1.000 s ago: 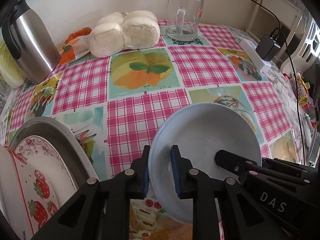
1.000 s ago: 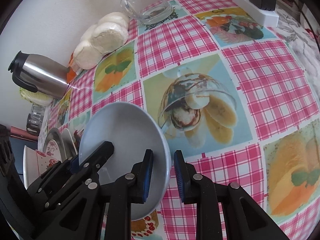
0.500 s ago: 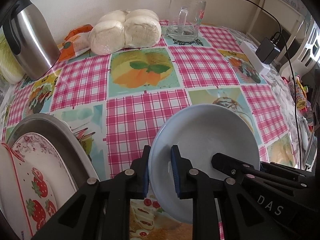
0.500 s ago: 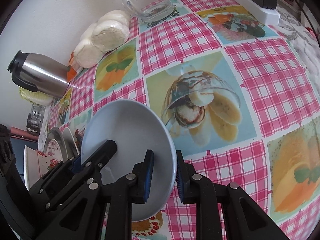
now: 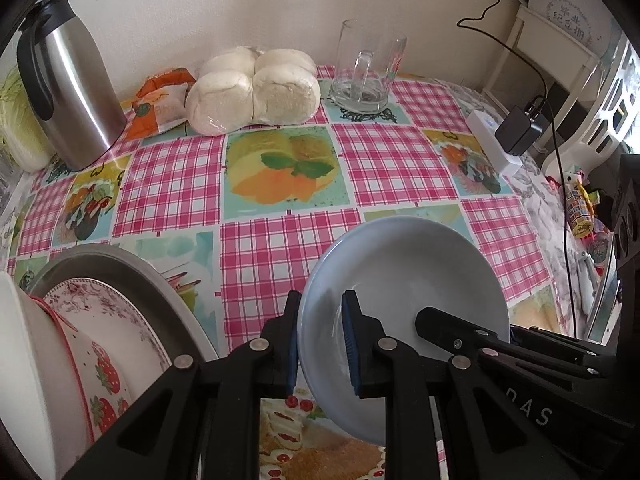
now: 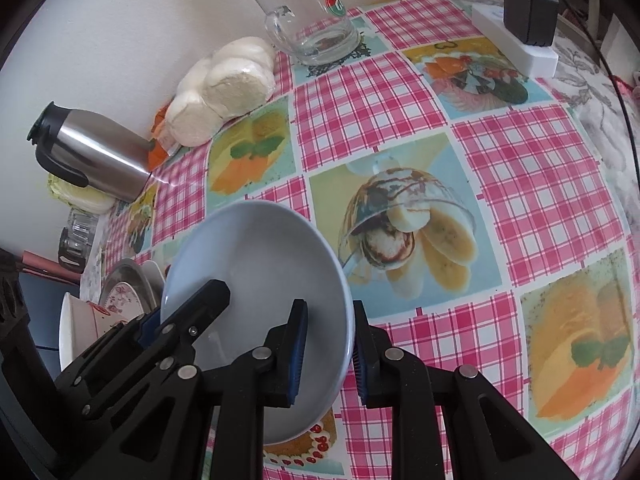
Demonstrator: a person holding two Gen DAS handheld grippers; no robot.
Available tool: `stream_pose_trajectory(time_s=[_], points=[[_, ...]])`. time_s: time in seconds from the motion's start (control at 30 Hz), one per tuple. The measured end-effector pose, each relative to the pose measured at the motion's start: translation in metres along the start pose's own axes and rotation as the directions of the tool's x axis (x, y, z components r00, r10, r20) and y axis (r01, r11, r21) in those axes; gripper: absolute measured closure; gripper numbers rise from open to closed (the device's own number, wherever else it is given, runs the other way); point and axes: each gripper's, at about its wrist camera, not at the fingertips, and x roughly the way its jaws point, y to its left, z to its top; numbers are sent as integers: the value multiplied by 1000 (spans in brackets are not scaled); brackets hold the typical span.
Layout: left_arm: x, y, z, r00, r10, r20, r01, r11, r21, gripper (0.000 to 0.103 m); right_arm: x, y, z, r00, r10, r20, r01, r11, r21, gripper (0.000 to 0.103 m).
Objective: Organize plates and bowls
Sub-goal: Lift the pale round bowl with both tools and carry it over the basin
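Observation:
A pale blue bowl (image 5: 408,276) hangs over the checked tablecloth, held from both sides. My left gripper (image 5: 320,340) is shut on its left rim, blue pads inside and outside the wall. My right gripper (image 6: 330,354) is shut on the bowl (image 6: 260,264) at its right rim. Each view shows the other gripper's black fingers reaching into the bowl. At the left, a grey metal plate (image 5: 132,280), a floral plate (image 5: 108,312) and a strawberry-patterned bowl (image 5: 80,364) stand stacked on edge.
Along the back wall stand a steel thermos jug (image 5: 68,96), bagged white buns (image 5: 256,88), an orange packet (image 5: 160,108) and a glass mug (image 5: 368,68). A white power strip (image 5: 494,140) with a black adapter lies at the right edge. Cabbage (image 5: 16,136) sits far left.
The bowl and both grippers have lifted and drifted slightly; the view now takes in more of the back wall. Both grips stay unchanged.

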Motion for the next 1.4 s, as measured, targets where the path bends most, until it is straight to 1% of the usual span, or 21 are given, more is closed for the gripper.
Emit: stream_pose_trajectory(time_s=[0.3,0.5,0.6,0.77,0.83,1.0,1.17,1.4], points=[[-48,4,11,995,-22,99,22,1000,1,82,-49,27,5,993,14,116,-8,999,-51,80],[-72,8,13,989,-24,144,23,1000,3,82,-70,44,7,986,17,164,-5,997,-73,80],[-81,15,12,987,-32,156,34,999,-13,82,-76,53,6,983,20,181,-5,996,-83,80],[-91,34,8,983,-72,171,85,994,-72,82,-80,69,2,981,27,191,-6,994,-110,80],[-95,41,6,981,-83,176,101,990,-94,82,-80,77,0,981,19,191,6,992,-128,80],[-106,60,3,976,-96,197,123,984,-131,82,-75,96,-5,982,15,187,14,988,-157,80],[-111,81,-2,974,-108,201,143,976,-166,82,-73,115,-10,982,17,189,19,982,-187,80],[-125,109,-10,973,-84,216,130,969,-209,82,-67,146,-20,983,30,184,15,972,-236,80]])
